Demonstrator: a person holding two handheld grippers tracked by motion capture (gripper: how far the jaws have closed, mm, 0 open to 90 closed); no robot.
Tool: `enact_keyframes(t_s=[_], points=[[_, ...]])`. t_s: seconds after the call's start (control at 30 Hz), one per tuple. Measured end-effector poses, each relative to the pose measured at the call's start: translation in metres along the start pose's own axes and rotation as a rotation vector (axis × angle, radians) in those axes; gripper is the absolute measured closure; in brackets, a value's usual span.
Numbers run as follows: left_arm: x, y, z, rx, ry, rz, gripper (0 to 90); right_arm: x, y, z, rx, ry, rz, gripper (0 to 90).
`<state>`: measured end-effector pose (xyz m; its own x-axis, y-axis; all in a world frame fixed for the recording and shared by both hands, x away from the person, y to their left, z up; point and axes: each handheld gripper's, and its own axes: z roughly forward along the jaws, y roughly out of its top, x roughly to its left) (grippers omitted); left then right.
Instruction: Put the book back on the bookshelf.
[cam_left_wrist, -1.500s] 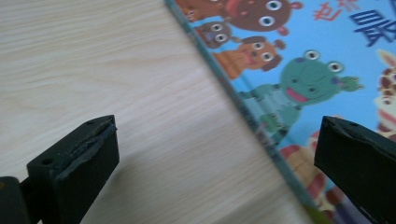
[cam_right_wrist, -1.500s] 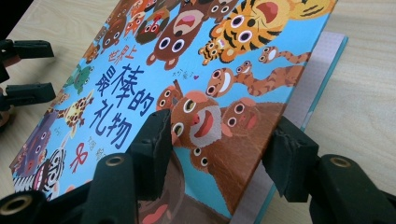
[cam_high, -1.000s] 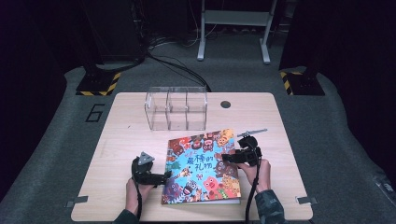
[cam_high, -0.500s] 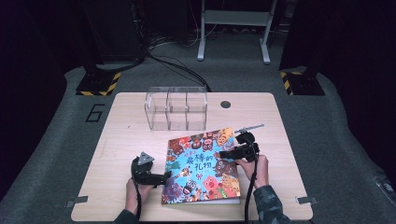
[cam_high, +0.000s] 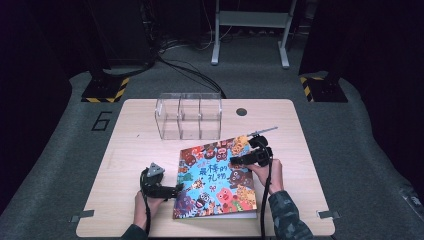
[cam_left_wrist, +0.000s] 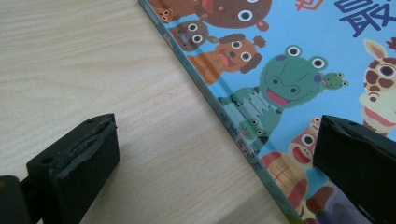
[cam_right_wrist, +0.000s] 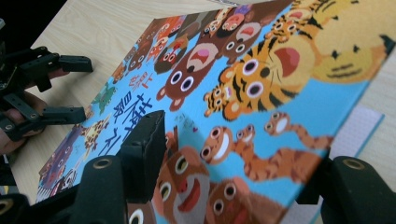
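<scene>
Between the right hand-held gripper's (cam_right_wrist: 233, 163) jaws sits the book's (cam_right_wrist: 261, 93) lifted cover, grasped.

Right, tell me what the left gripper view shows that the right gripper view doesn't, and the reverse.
Left gripper view: the book's spine edge lying flat on the table, running between the open left gripper, with a green frog on the cover.

Right gripper view: the cover's free edge raised between the right gripper, white pages beneath, tigers, and the other gripper farther off.

Both: the book and the table.
</scene>
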<state>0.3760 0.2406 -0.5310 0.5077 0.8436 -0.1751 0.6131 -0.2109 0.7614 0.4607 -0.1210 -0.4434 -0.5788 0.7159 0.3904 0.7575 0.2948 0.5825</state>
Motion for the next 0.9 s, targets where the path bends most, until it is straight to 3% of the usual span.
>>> enact_keyframes(t_s=[0.33,0.57,0.9], points=[[0.0,0.0,-0.001,0.009,-0.011,0.004,0.1,-0.005,0.014,0.006,-0.002,0.041,-0.002,32.6],[0.0,0.0,0.0,0.002,-0.012,0.004,0.0,-0.008,0.017,0.011,-0.013,0.031,0.016,27.8],[0.002,0.0,-0.001,0.003,-0.021,0.006,0.0,-0.006,0.023,0.007,-0.028,0.02,0.015,40.2]])
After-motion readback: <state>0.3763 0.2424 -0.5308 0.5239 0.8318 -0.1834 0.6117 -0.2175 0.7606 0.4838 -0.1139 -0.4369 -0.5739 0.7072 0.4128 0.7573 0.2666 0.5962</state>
